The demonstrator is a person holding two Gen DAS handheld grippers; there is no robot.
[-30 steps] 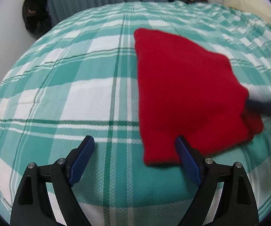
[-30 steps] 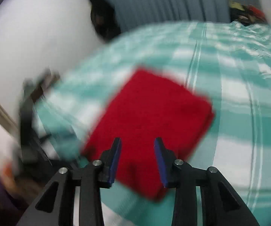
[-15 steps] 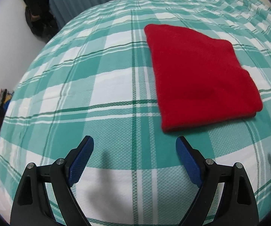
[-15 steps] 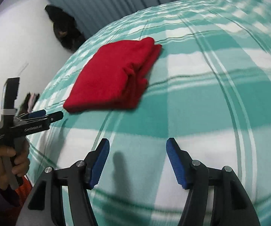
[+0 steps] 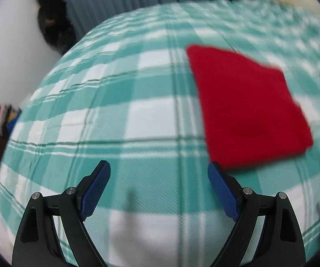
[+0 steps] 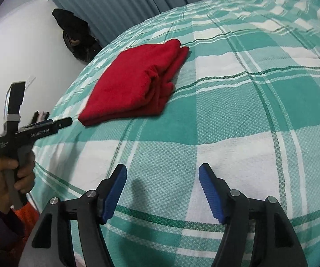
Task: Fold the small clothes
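Right wrist view: folded red garment (image 6: 135, 82) up-left of opening, empty right gripper (image 6: 162, 191) jaws, long axis slanting away, nearer wide-spread, empty left gripper (image 5: 158, 189).

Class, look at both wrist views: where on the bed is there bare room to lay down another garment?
The checked bedspread lies bare right of the folded red cloth and between it and the right gripper, whose jaws are opening. Tighter by the left gripper, near the cloth's corner.
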